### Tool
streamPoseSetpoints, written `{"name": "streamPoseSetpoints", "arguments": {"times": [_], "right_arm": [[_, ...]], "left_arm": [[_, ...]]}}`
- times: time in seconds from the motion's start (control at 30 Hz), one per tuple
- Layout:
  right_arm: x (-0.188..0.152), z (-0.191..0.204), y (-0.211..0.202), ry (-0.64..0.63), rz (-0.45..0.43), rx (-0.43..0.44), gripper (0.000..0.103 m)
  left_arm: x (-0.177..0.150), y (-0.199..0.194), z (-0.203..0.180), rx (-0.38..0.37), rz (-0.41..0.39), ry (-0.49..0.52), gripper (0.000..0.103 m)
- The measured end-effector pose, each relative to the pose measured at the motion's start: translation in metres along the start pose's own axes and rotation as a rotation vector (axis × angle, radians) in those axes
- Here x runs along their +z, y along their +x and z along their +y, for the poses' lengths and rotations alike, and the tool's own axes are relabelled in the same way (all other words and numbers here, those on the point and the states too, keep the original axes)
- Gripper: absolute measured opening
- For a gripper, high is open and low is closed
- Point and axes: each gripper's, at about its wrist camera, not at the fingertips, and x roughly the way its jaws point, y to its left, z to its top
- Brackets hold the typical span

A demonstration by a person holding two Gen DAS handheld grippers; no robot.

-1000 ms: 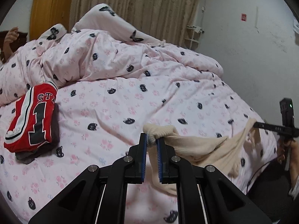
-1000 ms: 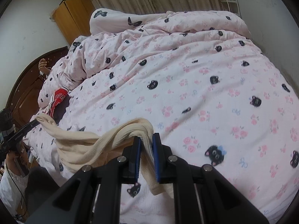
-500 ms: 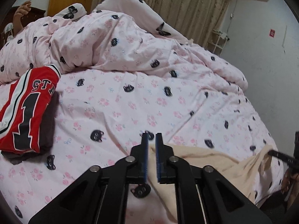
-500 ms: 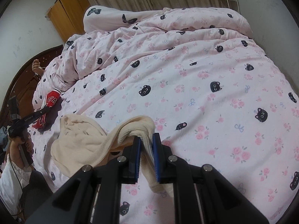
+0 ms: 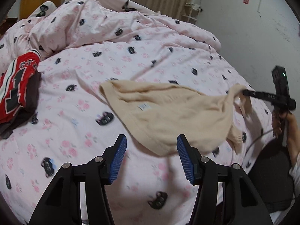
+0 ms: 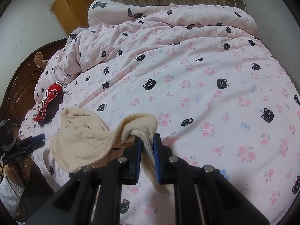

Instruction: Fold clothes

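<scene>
A cream knit garment (image 5: 168, 116) lies spread on the pink cat-print bedsheet (image 5: 131, 61), a small white label showing on it. My left gripper (image 5: 151, 157) hangs open just short of the garment's near edge, nothing between its blue pads. In the left wrist view the right gripper (image 5: 245, 93) holds the garment's far right corner lifted off the bed. In the right wrist view my right gripper (image 6: 146, 146) is shut on a bunched strip of the cream garment (image 6: 84, 136), which trails off to the left.
A folded red jersey (image 5: 16, 86) lies on a dark garment at the left of the bed. A heaped pink duvet (image 6: 159, 31) and pillow fill the far side. A wooden cabinet (image 6: 73, 9), curtains and white walls stand beyond. A person's hand (image 5: 281, 120) grips the right tool.
My left gripper has let go of the cream garment and opened wide; the released end has dropped flat on the sheet. The right gripper keeps its hold.
</scene>
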Motion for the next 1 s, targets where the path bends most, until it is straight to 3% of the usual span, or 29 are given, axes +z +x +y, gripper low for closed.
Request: {"name": "streamPoseSetpoints", "arguments": {"times": [0.33, 0.53, 0.63, 0.7, 0.87, 0.93, 1.0], "right_arm": [[-0.002, -0.003, 0.000, 0.013, 0.007, -0.007, 0.013], [-0.004, -0.003, 0.002, 0.012, 0.014, -0.015, 0.013], [-0.005, -0.005, 0.002, 0.016, 0.017, -0.018, 0.013], [-0.006, -0.006, 0.002, 0.018, 0.019, -0.021, 0.013], [-0.008, -0.010, 0.002, 0.021, 0.028, -0.025, 0.013], [-0.009, -0.010, 0.002, 0.021, 0.029, -0.023, 0.013], [-0.009, -0.010, 0.002, 0.020, 0.031, -0.021, 0.013]], "left_arm": [[-0.023, 0.026, -0.014, -0.045, 0.029, 0.045, 0.051], [-0.020, 0.031, -0.016, -0.066, -0.005, 0.057, 0.050], [-0.021, 0.032, -0.018, -0.061, -0.003, 0.071, 0.037], [-0.022, 0.031, -0.018, -0.055, -0.002, 0.077, 0.023], [-0.024, 0.024, -0.018, -0.046, -0.022, 0.079, 0.013], [-0.025, 0.023, -0.018, -0.047, -0.026, 0.078, 0.004], [-0.024, 0.019, -0.019, -0.043, -0.043, 0.083, 0.003]]}}
